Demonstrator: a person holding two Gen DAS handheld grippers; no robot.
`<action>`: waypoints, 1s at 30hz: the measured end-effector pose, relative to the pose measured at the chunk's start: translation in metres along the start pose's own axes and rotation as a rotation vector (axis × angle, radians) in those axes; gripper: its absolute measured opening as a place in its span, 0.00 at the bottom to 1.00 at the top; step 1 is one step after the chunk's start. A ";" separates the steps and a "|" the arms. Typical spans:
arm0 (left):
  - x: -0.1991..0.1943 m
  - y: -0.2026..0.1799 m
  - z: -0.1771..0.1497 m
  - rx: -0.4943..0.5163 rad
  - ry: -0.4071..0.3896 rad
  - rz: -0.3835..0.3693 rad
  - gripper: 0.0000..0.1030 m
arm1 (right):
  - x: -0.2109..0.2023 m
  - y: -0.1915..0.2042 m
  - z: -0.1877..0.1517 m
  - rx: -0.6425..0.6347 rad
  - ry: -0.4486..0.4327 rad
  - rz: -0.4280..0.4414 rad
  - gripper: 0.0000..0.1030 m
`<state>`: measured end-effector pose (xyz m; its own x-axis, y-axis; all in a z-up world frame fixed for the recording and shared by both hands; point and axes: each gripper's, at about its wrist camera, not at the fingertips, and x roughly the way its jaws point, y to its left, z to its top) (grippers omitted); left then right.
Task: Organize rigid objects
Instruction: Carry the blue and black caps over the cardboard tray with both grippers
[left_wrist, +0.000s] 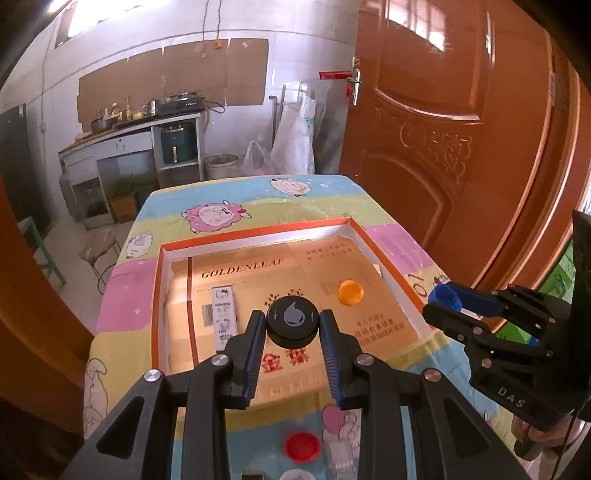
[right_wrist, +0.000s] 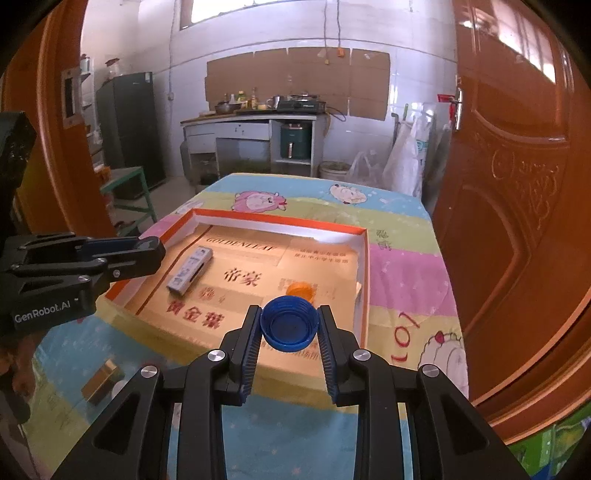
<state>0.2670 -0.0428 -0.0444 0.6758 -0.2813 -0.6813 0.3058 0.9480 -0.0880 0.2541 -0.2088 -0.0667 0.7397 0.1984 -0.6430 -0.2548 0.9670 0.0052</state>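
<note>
Nearest the left wrist camera, a red cap (left_wrist: 302, 446) lies on the cartoon-print cloth (left_wrist: 122, 295) covering the bench, just short of the tray and below the fingers. The left hand-held gripper (left_wrist: 293, 323) is clamped on a black cap (left_wrist: 293, 322) with a grey droplet mark on its top face; both ribbed blue pads touch the cap's sides, and the cap is held above the near part of the shallow orange-rimmed tray (left_wrist: 159, 295). In the right wrist view, the right hand-held gripper (right_wrist: 289, 326) is clamped on a blue cap (right_wrist: 289, 328), open side facing the camera, held over the near right part of the tray (right_wrist: 364, 280). A small gold-coloured box (right_wrist: 101, 380) lies on the cloth (right_wrist: 406, 280) to the near left, outside the tray. The tray is lined with tan cardboard printed with red characters and the word GOLDENLEAF. On that lining, an orange cap (left_wrist: 351, 292) rests toward the right wall, just beyond the blue cap in the right wrist view (right_wrist: 301, 290). A narrow white carton (left_wrist: 222, 318) lies flat on the left part of the lining, well apart from the orange cap. Beyond the bench stand a kitchen counter (right_wrist: 251, 122) carrying cookware, a dark refrigerator (right_wrist: 129, 129), and an open brown door (left_wrist: 461, 129).
</note>
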 end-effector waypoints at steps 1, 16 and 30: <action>0.004 0.000 0.003 0.000 0.003 0.003 0.30 | 0.003 -0.002 0.003 0.000 0.000 0.000 0.30; 0.067 0.016 0.044 -0.032 0.060 0.058 0.30 | 0.059 -0.028 0.049 0.035 0.054 0.028 0.30; 0.135 0.033 0.068 -0.117 0.220 0.046 0.30 | 0.129 -0.048 0.075 0.046 0.191 0.043 0.30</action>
<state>0.4141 -0.0594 -0.0904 0.5207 -0.2103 -0.8274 0.1898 0.9734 -0.1280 0.4086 -0.2176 -0.0922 0.5958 0.2101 -0.7751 -0.2516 0.9654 0.0683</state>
